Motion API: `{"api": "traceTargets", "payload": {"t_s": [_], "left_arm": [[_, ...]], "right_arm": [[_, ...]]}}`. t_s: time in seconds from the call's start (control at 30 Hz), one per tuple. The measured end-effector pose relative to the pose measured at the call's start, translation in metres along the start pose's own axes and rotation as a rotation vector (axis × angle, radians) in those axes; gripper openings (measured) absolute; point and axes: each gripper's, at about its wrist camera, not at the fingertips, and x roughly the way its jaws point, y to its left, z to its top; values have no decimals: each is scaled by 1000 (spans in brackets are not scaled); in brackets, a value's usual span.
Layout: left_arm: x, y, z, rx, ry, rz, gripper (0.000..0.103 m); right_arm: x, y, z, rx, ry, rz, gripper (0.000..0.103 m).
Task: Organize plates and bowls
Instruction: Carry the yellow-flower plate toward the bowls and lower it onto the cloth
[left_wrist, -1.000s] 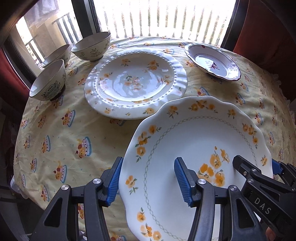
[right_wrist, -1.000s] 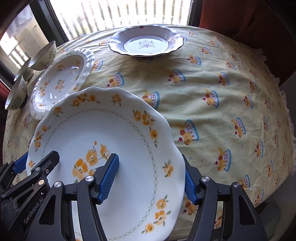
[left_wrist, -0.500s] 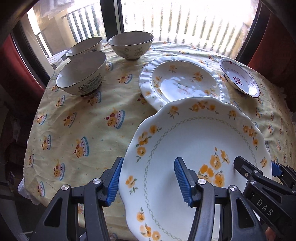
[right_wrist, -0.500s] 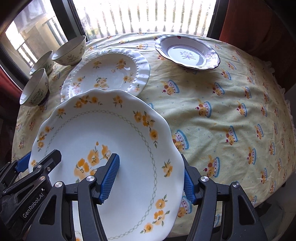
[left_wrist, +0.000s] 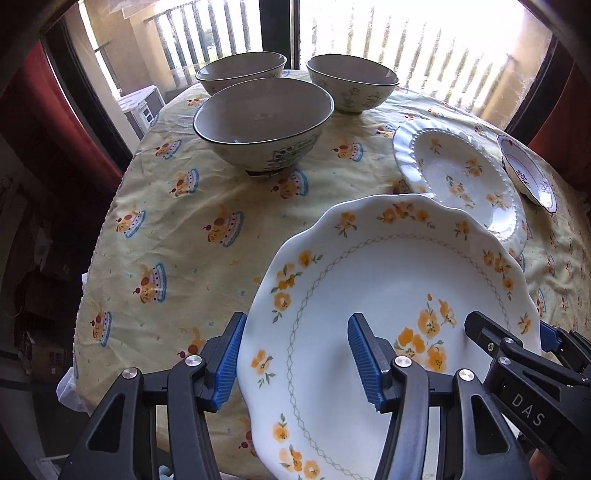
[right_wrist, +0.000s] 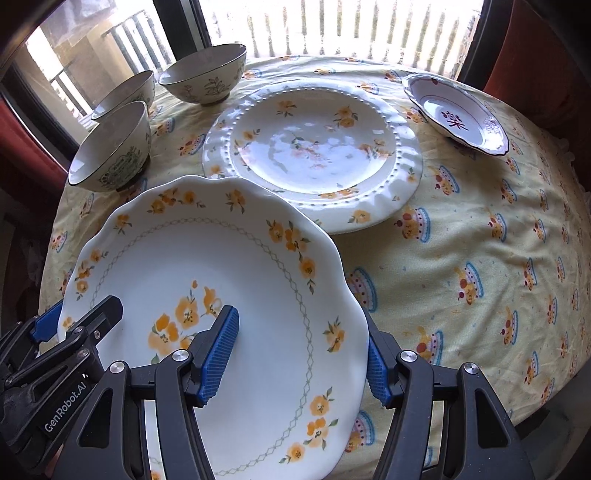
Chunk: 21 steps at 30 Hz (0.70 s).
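Note:
A white scalloped plate with orange flowers (left_wrist: 399, 280) (right_wrist: 207, 273) is held above the table by both grippers. My left gripper (left_wrist: 295, 358) is shut on its left rim, one finger over and one under. My right gripper (right_wrist: 301, 354) is shut on its right rim the same way. A beaded floral plate (right_wrist: 314, 155) (left_wrist: 458, 177) lies on the table beyond it. A small purple-rimmed dish (right_wrist: 458, 114) (left_wrist: 528, 173) sits at the far right. Three bowls stand at the far left, the nearest (left_wrist: 262, 122) (right_wrist: 110, 151) in front of the other two (left_wrist: 351, 81) (left_wrist: 240, 70).
The round table has a yellow cloth with cake prints (right_wrist: 480, 258) (left_wrist: 177, 236). Its edge drops off at left and front. Windows with railings (right_wrist: 332, 26) stand behind the table. Red curtains (left_wrist: 44, 110) hang at both sides.
Both grippers have swung left with the scalloped plate, so the bowls now loom nearer in the left view and the beaded plate has shifted right. The grip is unchanged.

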Motion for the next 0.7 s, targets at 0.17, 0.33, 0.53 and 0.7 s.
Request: {"api": "traceTargets", "payload": {"t_s": [0.17,0.33,0.53,0.7], "left_arm": [[18,27,-5,-18,42,17,56],[28,41,-5,-11,39,31,56],[36,55,1,-9,34,31,56],[39,59,8,6,22,49,58]], "right_arm": [[17,32,-1,-39,24,-8,66],[29,51,-1,-35,41,-3,66],[35,66,1,-49,51,-19,66],[41,72,-1,-16,67,-3,66]]}}
